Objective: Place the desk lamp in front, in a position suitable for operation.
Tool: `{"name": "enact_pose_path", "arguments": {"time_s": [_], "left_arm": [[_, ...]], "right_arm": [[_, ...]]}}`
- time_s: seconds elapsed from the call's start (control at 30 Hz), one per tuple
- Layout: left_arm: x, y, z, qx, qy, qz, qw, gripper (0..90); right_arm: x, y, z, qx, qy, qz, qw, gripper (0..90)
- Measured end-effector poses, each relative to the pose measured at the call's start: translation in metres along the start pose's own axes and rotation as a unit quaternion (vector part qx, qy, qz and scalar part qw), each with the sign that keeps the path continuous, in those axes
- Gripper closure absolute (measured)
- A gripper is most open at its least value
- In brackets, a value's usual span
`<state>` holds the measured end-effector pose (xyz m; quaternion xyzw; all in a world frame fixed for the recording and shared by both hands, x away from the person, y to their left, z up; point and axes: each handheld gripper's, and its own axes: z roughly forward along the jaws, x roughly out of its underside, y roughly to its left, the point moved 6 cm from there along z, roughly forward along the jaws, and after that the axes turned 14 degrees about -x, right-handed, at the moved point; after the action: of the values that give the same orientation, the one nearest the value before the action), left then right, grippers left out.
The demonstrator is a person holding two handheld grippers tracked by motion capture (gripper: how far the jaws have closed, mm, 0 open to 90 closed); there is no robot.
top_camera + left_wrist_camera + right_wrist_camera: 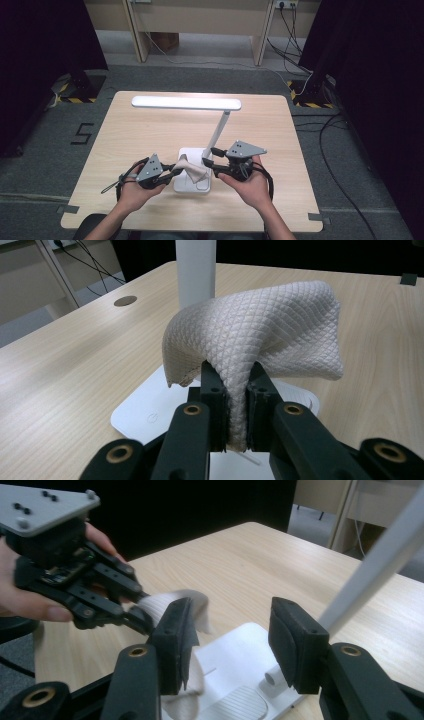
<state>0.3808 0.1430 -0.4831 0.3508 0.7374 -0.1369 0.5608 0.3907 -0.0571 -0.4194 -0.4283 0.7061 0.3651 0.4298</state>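
A beige quilted cloth (270,325) is pinched between the jaws of my left gripper (235,370) and bulges above them. From the high view the cloth (190,167) hangs over the white lamp base (192,186), with the left gripper (176,170) at its left. My right gripper (208,155) is just right of the cloth, by the foot of the lamp's arm. In the right gripper view its jaws (227,625) stand apart with nothing pressed between them. The cloth (162,602) lies behind its left jaw, and the base (235,665) is below.
The white desk lamp has a slanted arm (220,130) and a long flat head (186,103) across the back of the wooden table (125,135). A round cable hole (125,301) is in the tabletop. Grey floor and cables surround the table.
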Motion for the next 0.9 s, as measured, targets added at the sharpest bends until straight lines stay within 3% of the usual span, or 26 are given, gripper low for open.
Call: {"name": "enact_pose_path", "arguments": {"time_s": [0.17,0.43,0.7,0.9], "left_arm": [[0.001,0.003,-0.006,-0.006,-0.001,-0.002,1.0,81.4],[0.001,0.01,-0.016,-0.02,-0.007,-0.01,0.9997,81.3],[0.001,0.015,-0.022,-0.028,-0.012,-0.016,0.9994,81.3],[0.0,0.017,-0.023,-0.032,-0.013,-0.016,0.9993,81.4]], "right_arm": [[0.011,-0.011,0.002,0.011,0.0,0.018,0.9998,53.0],[0.04,-0.025,0.011,0.043,0.034,0.028,0.9981,54.0],[0.07,-0.028,0.03,0.049,0.054,0.039,0.9965,52.0],[0.085,-0.025,0.044,0.039,0.076,0.041,0.9955,53.9]]}}
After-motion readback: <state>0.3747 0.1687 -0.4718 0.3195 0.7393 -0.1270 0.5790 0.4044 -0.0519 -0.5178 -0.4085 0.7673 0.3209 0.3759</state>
